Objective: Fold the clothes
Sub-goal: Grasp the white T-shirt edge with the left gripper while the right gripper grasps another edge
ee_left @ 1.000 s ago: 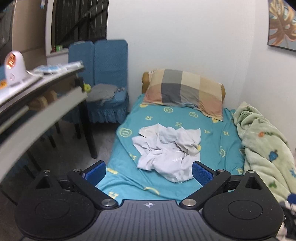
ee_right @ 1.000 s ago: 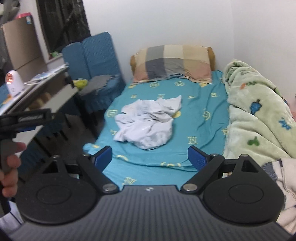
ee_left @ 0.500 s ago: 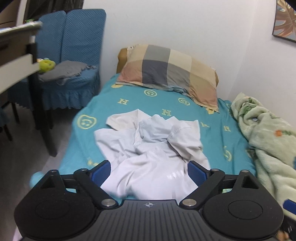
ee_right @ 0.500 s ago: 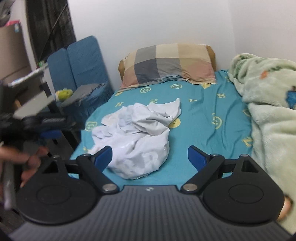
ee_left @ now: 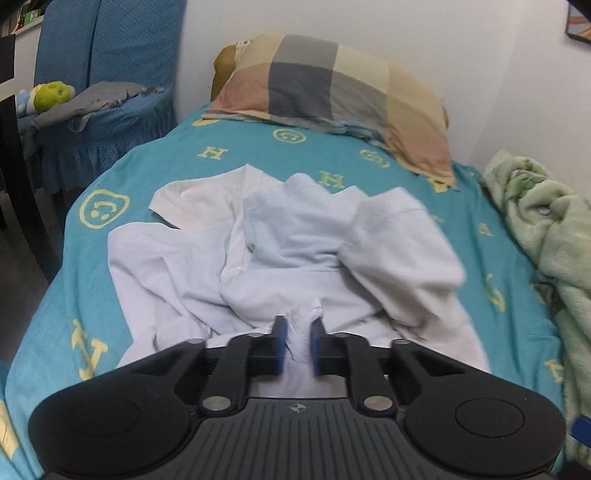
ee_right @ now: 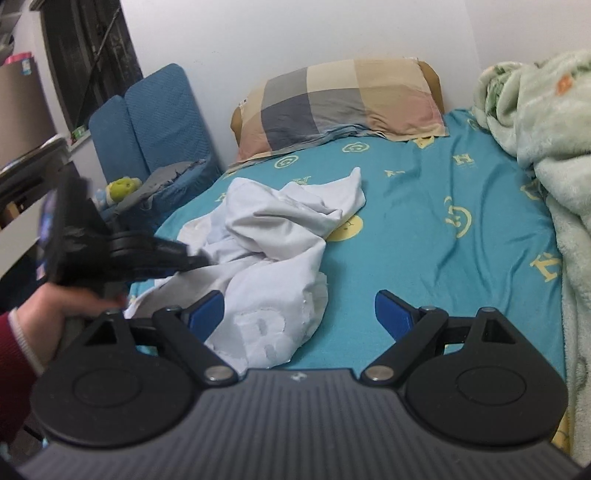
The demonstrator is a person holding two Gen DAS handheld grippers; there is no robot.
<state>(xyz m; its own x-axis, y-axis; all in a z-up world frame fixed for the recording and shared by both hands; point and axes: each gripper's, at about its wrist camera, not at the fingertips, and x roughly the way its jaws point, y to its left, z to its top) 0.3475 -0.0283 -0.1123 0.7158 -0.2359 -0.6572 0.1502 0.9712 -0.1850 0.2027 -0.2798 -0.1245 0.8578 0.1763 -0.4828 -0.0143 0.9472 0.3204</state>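
Left gripper (ee_left: 296, 341) pinches crumpled pale-white cotton shirt (ee_left: 288, 258) on teal bed sheet (ee_left: 92, 295).
Its jaws have just closed on a fold; right gripper (ee_right: 299, 312) hangs open, so unfolding can start.

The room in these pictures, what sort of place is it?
Most likely a small home bedroom: a bed with a teal patterned sheet, a checked pillow against the wall, and a crumpled white garment waiting to be folded.

1. Plain white walls (ee_left: 369, 22) meet behind a bed in a teal sheet with yellow motifs (ee_left: 461, 192).
2. A checked pillow (ee_left: 332, 77) lies at its head.
3. Blue fabric-covered chairs (ee_right: 155, 118) stand beside a dark window (ee_right: 92, 55).
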